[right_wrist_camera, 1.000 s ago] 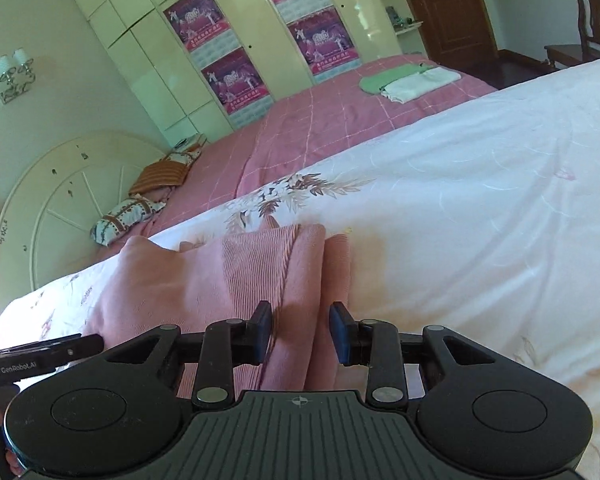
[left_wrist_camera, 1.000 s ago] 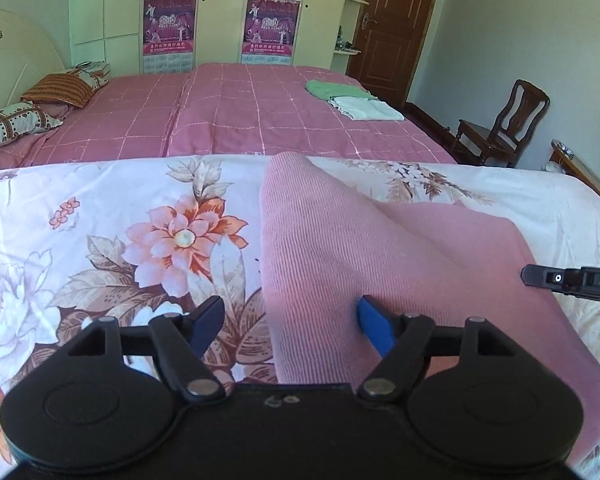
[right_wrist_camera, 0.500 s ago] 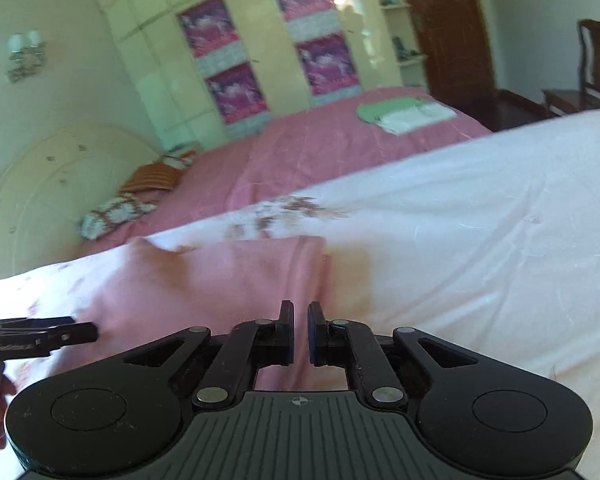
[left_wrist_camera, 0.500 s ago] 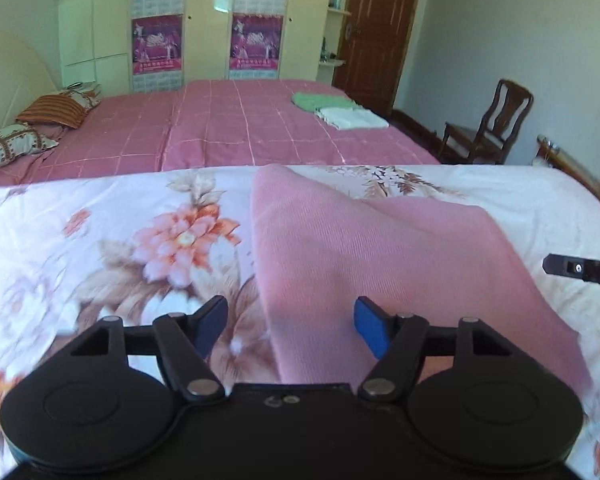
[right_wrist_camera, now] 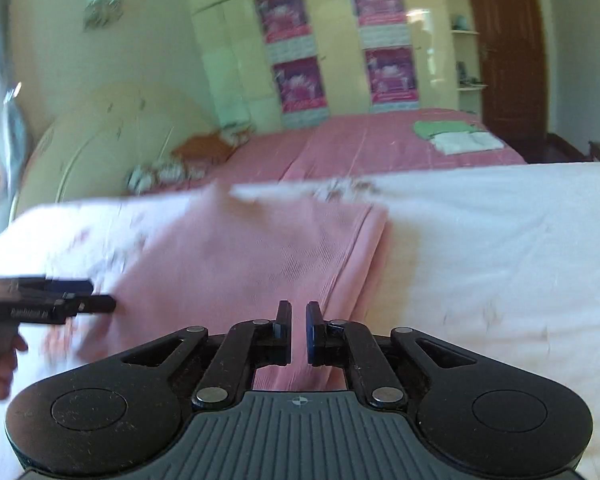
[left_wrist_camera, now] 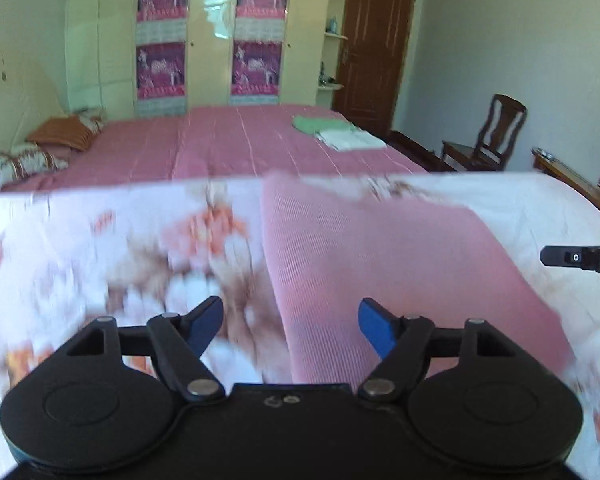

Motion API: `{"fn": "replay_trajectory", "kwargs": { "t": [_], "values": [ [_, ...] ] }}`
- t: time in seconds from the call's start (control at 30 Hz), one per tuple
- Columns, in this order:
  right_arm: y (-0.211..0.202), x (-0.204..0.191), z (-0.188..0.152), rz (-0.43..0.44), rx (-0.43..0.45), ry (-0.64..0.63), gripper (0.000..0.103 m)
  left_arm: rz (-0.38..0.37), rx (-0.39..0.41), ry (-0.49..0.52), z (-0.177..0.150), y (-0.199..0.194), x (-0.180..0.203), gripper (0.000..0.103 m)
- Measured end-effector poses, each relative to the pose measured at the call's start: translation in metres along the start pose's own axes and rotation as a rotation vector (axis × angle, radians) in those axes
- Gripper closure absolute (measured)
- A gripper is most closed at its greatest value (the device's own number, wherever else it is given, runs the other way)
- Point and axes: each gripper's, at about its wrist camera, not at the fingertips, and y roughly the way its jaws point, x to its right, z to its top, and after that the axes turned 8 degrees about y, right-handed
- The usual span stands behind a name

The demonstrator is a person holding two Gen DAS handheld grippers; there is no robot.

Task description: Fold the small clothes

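Note:
A pink ribbed cloth [left_wrist_camera: 380,260] lies folded flat on the floral bedspread [left_wrist_camera: 100,260]. My left gripper [left_wrist_camera: 290,308] hovers over the cloth's near left edge. Its blue-padded jaws stand wide and are opening, and the pads touch nothing. In the right wrist view the same cloth [right_wrist_camera: 260,260] spreads ahead and to the left. My right gripper [right_wrist_camera: 298,306] is shut above its near right part, with only a thin slit between the pads and no fabric pinched. From the left wrist view the right gripper [left_wrist_camera: 548,256] sits off the cloth's right edge, over white sheet.
A second bed with a pink cover [left_wrist_camera: 240,148] lies beyond, bearing folded green and white clothes [left_wrist_camera: 340,136] and pillows [left_wrist_camera: 28,160]. A wooden chair [left_wrist_camera: 492,136] and a door stand at the right. A hand [right_wrist_camera: 4,364] holds the left gripper [right_wrist_camera: 96,296].
The right jaws closed from a half-open stance around the cloth's fold, and that gripper drew back off the cloth's right edge. Both grippers pulled back and rose a little.

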Motion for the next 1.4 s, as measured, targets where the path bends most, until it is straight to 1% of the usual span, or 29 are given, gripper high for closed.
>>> {"fn": "replay_trajectory", "kwargs": {
  "t": [0.03,0.07,0.1,0.13,0.2,0.3,0.33,0.37,0.4,0.43,0.47,0.5,0.53,0.57,0.63,0.67,0.73,0.77,0.83,0.87,0.9,0.93,0.97,1.0,1.07,1.13,1.2,1.3,1.4],
  "values": [
    [0.010,0.005,0.013,-0.022,0.012,0.026,0.097,-0.005,0.008,-0.006,0.013,0.011,-0.003,0.030],
    [0.023,0.010,0.025,-0.037,0.016,0.052,0.089,-0.011,0.005,-0.017,0.025,0.023,-0.006,0.030],
    [0.038,0.016,0.037,-0.047,0.008,0.089,0.076,-0.016,-0.001,-0.026,0.036,0.036,-0.007,0.030],
    [0.053,0.018,0.046,-0.050,-0.003,0.111,0.073,-0.025,-0.009,-0.026,0.046,0.049,-0.008,0.031],
    [0.075,0.015,0.061,-0.045,-0.010,0.080,0.073,-0.028,-0.027,-0.003,0.060,0.074,-0.004,0.031],
    [0.101,0.003,0.069,-0.043,-0.025,-0.011,0.073,0.007,-0.080,0.025,0.066,0.110,-0.002,0.031],
    [0.108,0.001,0.068,-0.050,-0.028,-0.041,0.073,0.010,-0.112,0.031,0.063,0.124,-0.005,0.029],
    [0.116,0.000,0.065,-0.053,-0.041,-0.059,0.073,0.032,-0.143,0.042,0.060,0.134,-0.006,0.025],
    [0.124,0.003,0.061,-0.053,-0.056,-0.077,0.073,0.060,-0.158,0.039,0.050,0.140,-0.012,0.018],
    [0.131,0.005,0.059,-0.085,-0.069,-0.105,0.073,0.055,-0.155,-0.005,0.045,0.141,-0.019,0.015],
    [0.143,0.012,0.052,-0.155,-0.092,-0.130,0.075,0.034,-0.159,-0.057,0.041,0.143,-0.026,0.015],
    [0.147,0.020,0.050,-0.160,-0.095,-0.116,0.078,0.018,-0.157,-0.093,0.038,0.140,-0.033,0.015],
    [0.147,0.027,0.050,-0.141,-0.091,-0.088,0.078,0.015,-0.152,-0.101,0.037,0.139,-0.034,0.015],
    [0.146,0.028,0.050,-0.137,-0.095,-0.083,0.078,0.019,-0.144,-0.102,0.037,0.132,-0.034,0.017],
    [0.139,0.024,0.051,-0.143,-0.089,-0.111,0.078,0.022,-0.114,-0.086,0.039,0.109,-0.028,0.027],
    [0.129,0.023,0.052,-0.144,-0.066,-0.107,0.077,0.023,-0.096,-0.072,0.040,0.097,-0.024,0.028],
    [0.109,0.020,0.049,-0.109,-0.024,-0.105,0.077,0.019,-0.053,-0.049,0.037,0.070,-0.015,0.024],
    [0.099,0.017,0.047,-0.093,-0.019,-0.108,0.077,0.016,-0.037,-0.049,0.033,0.061,-0.011,0.020],
    [0.086,0.011,0.039,-0.058,-0.020,-0.125,0.077,0.029,-0.071,-0.004,0.025,0.061,0.001,0.019],
    [0.084,0.009,0.034,-0.049,-0.030,-0.134,0.077,0.057,-0.098,0.028,0.020,0.066,0.005,0.018],
    [0.087,0.006,0.028,-0.045,-0.055,-0.150,0.077,0.062,-0.117,0.034,0.014,0.073,0.007,0.017],
    [0.093,0.005,0.022,-0.065,-0.079,-0.166,0.077,0.052,-0.114,0.013,0.010,0.075,0.005,0.017],
    [0.103,0.005,0.015,-0.112,-0.115,-0.179,0.077,0.052,-0.111,0.000,0.009,0.075,0.003,0.017],
    [0.108,0.008,0.012,-0.116,-0.119,-0.175,0.077,0.058,-0.117,0.002,0.011,0.073,0.003,0.017],
    [0.104,0.008,0.014,-0.119,-0.114,-0.146,0.077,0.074,-0.110,0.011,0.018,0.061,0.006,0.021],
    [0.089,0.003,0.019,-0.093,-0.069,-0.144,0.077,0.083,-0.076,0.041,0.021,0.042,0.011,0.019],
    [0.072,-0.003,0.020,-0.064,-0.039,-0.148,0.077,0.073,-0.073,0.041,0.021,0.031,0.014,0.019],
    [0.055,-0.009,0.015,-0.045,-0.037,-0.153,0.077,0.062,-0.075,0.039,0.015,0.020,0.021,0.019],
    [0.052,-0.012,0.006,-0.040,-0.064,-0.156,0.077,0.052,-0.099,0.029,0.005,0.020,0.026,0.019]
  ]
}}
